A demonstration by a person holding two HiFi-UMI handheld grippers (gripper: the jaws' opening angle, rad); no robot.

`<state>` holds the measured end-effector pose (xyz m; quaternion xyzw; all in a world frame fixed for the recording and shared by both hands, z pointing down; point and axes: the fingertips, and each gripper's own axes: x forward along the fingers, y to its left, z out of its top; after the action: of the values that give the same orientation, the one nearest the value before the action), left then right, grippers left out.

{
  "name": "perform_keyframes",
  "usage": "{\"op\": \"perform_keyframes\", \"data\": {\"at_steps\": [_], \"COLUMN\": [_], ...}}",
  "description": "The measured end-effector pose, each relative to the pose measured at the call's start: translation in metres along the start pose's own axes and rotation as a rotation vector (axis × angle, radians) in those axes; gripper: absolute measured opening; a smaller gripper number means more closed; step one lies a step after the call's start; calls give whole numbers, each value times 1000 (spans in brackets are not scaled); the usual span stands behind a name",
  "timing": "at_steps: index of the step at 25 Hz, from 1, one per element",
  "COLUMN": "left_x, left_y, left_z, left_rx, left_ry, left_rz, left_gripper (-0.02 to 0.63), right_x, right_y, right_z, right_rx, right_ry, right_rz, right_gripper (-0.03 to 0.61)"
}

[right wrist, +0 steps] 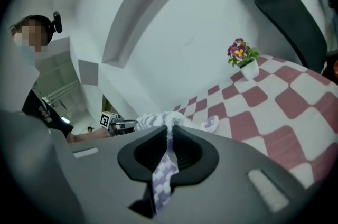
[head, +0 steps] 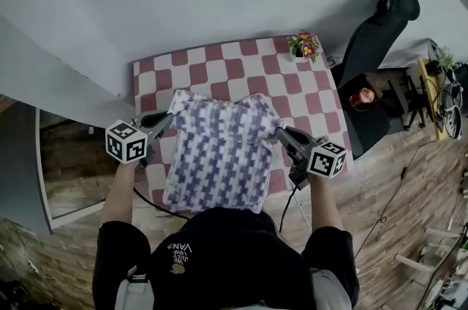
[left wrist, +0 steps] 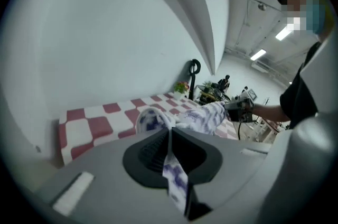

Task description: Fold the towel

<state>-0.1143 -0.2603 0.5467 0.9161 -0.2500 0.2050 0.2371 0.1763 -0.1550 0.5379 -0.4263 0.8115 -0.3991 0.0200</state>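
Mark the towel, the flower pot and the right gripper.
towel (head: 218,159), head view, middle of its patterned face
flower pot (head: 303,47), head view, its blooms
right gripper (head: 281,131), head view, between its fingertips

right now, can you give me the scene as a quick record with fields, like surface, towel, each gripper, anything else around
surface: table, covered in red and white checks
towel: purple and white towel, near part lying flat, far end bunched and lifted
left gripper: shut on the towel near its far left corner
right gripper: shut on the towel near its far right corner
other: flower pot at the table's far right corner; black chair just beyond it
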Motion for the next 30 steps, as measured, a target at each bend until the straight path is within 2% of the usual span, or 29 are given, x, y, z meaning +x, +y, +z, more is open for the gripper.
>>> {"op": "perform_keyframes", "data": {"at_steps": [5, 9, 12, 14, 15, 17, 18, 20, 25, 27, 30], "left_x": [-44, -53, -52, -53, -53, -54, -56, -59, -39, -21, 2], "left_y": [-31, -53, -60, -57, -53, -43, -40, -30, 15, 25, 35], "left_z": [-92, -145, -175, -187, -189, -188, -185, -170, -97, -80, -66], "left_rx": [-40, -68, -71, -34, -8, 25, 28, 26, -24, -34, 0], "left_ry": [135, 230, 332, 394, 419, 461, 475, 459, 232, 194, 172], "left_rz": [-38, -84, -113, -98, -80, -58, -58, -45, 105, 138, 194], "left_gripper": [18, 18, 20, 21, 44, 167, 192, 206, 206, 206, 206], "right_x": [-19, -25, -29, -32, -33, -36, -37, -40, -23, -7, 14], "right_y": [23, 20, 10, 0, -5, -13, -15, -22, -47, -57, -70], "right_z": [-86, -136, -160, -171, -172, -166, -159, -142, -79, -59, -42], "right_rx": [10, 72, 105, 64, 32, -14, -26, -43, -72, -95, -140], "right_ry": [177, 258, 316, 383, 412, 443, 446, 434, 320, 295, 284], "right_rz": [15, -19, -76, -145, -177, -217, -226, -244, -305, -323, -358], "right_gripper": [31, 29, 32, 60, 103, 190, 202, 204, 204, 204, 204]}}
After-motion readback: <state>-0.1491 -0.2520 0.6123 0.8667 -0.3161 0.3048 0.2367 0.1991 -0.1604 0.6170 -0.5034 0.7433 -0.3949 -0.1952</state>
